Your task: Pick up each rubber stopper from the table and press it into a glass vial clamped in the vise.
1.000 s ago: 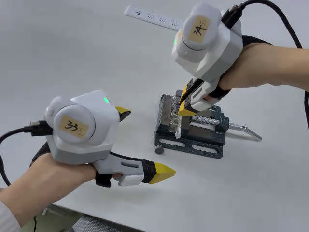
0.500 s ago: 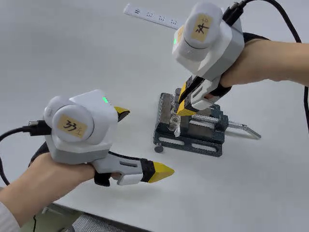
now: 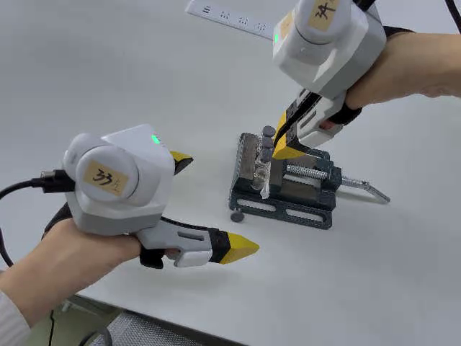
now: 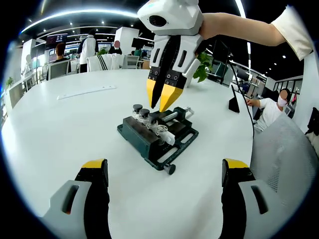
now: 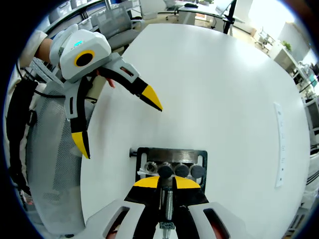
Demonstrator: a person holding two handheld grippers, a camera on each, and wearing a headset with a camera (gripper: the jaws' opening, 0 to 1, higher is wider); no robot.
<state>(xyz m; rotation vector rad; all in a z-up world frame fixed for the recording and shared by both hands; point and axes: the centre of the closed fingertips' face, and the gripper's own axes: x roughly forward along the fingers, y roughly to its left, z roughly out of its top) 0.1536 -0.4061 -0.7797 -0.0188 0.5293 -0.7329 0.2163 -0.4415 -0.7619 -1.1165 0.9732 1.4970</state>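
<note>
Finds dark round stoppers [image 5: 181, 171] seated in clear glass vials [image 3: 261, 179], clamped in black metal vise [image 3: 288, 198] at 3 o'clock on smooth white table [image 3: 108, 72]. Has right gripper [image 3: 288, 151] pinched together just above, left gripper [image 3: 216, 204] spread wide at 8 o'clock. Opens onto bright office.

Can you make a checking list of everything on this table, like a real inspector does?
Surface: white table, no spills seen.
Job's things: vise clamping glass vials; three have rubber stoppers pressed in, one looks open.
Clutter: white power strip on the far side.
Grippers: left gripper open, empty; right gripper shut, just above the vise.
Cables: black cable from the left gripper.
Surroundings: mesh chair, people, office desks behind.
</note>
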